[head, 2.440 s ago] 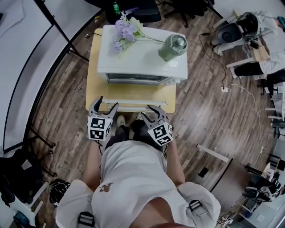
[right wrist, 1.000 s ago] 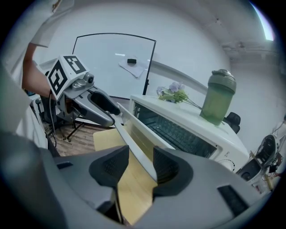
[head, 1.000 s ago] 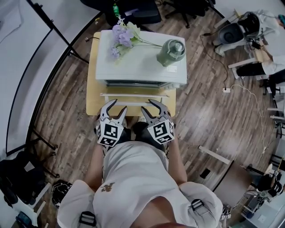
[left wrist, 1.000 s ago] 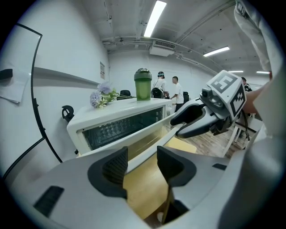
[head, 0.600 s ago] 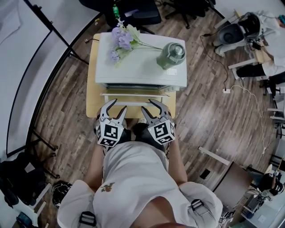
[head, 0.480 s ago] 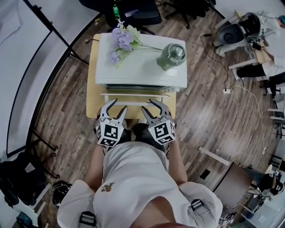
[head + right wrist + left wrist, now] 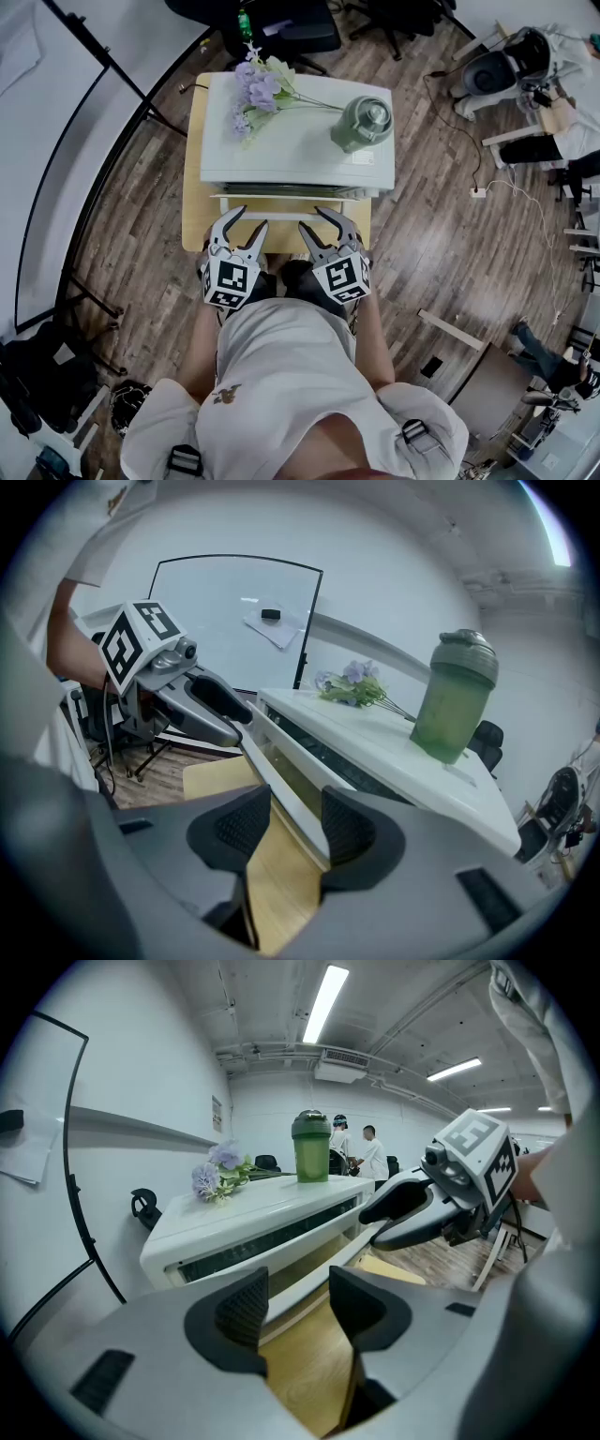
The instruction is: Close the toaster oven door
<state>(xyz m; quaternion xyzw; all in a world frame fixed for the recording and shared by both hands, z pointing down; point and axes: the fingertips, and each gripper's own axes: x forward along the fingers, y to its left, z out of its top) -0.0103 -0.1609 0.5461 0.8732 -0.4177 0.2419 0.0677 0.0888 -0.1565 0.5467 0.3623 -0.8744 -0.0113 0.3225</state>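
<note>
The white toaster oven point(image 7: 291, 141) stands on a small wooden table point(image 7: 195, 211). Its door point(image 7: 286, 196) hangs ajar, tilted steeply up toward the front opening. My left gripper point(image 7: 246, 223) and right gripper point(image 7: 321, 221) sit side by side just below the door's lower edge, fingertips at it. In the left gripper view the door point(image 7: 314, 1265) slants ahead of my jaws, which stand a little apart with nothing between them; the right gripper point(image 7: 380, 1227) reaches the door's edge. In the right gripper view the door point(image 7: 281, 794) runs past narrow, empty jaws.
A green shaker bottle point(image 7: 362, 122) and purple artificial flowers point(image 7: 251, 89) lie on the oven's top. A black stand leg point(image 7: 122, 66) crosses the floor at left. Chairs and seated people point(image 7: 553, 66) are at the far right. My legs are close against the table's front.
Both grippers have moved forward and closer together since the earliest frame, and the door has swung up from nearly flat to steeply tilted. Over the last second little has shifted.
</note>
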